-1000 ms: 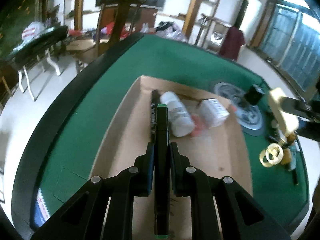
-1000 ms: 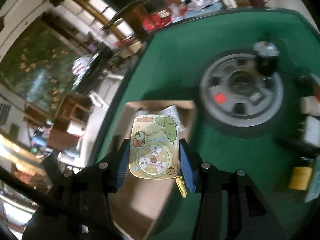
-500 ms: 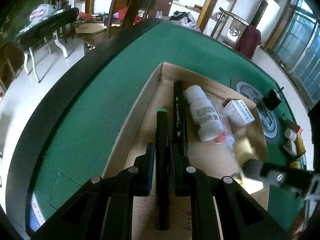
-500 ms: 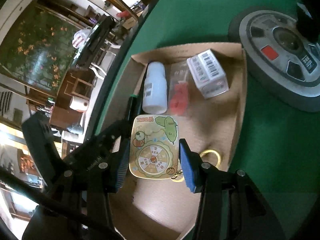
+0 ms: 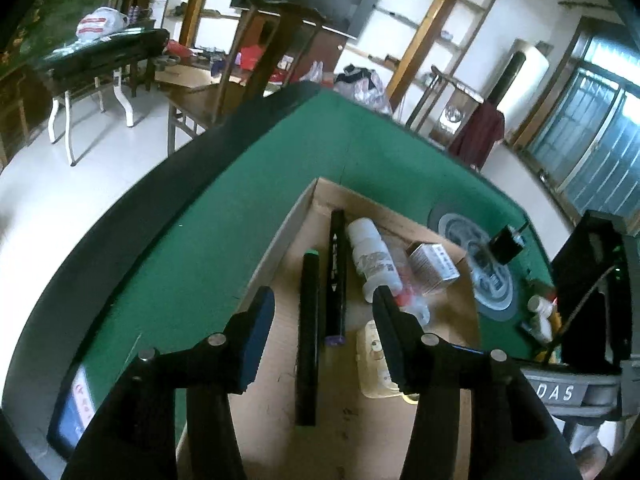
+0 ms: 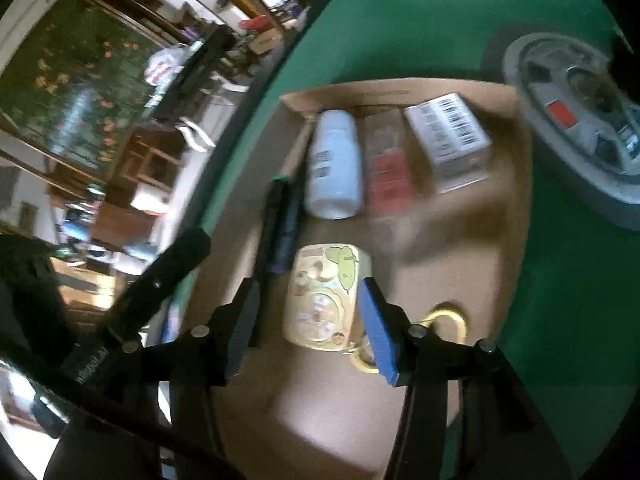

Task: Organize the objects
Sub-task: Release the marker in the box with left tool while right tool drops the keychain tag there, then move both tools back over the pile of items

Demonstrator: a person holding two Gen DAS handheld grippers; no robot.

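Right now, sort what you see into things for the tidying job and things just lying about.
For the job: cardboard box, green-capped marker, black pen, white bottle, small carton, yellow cartoon keychain.

Lying about: grey disc, chair, folding table.

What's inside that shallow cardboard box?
In the shallow cardboard box: a black green-capped marker, a second dark pen, a white plastic bottle, a small carton, a red packet, and a yellow cartoon-printed case covering part of a gold ring.

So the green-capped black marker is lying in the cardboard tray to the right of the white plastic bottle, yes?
Not quite: the green-capped black marker lies in the cardboard tray to the left of the white plastic bottle, as the left wrist view shows.
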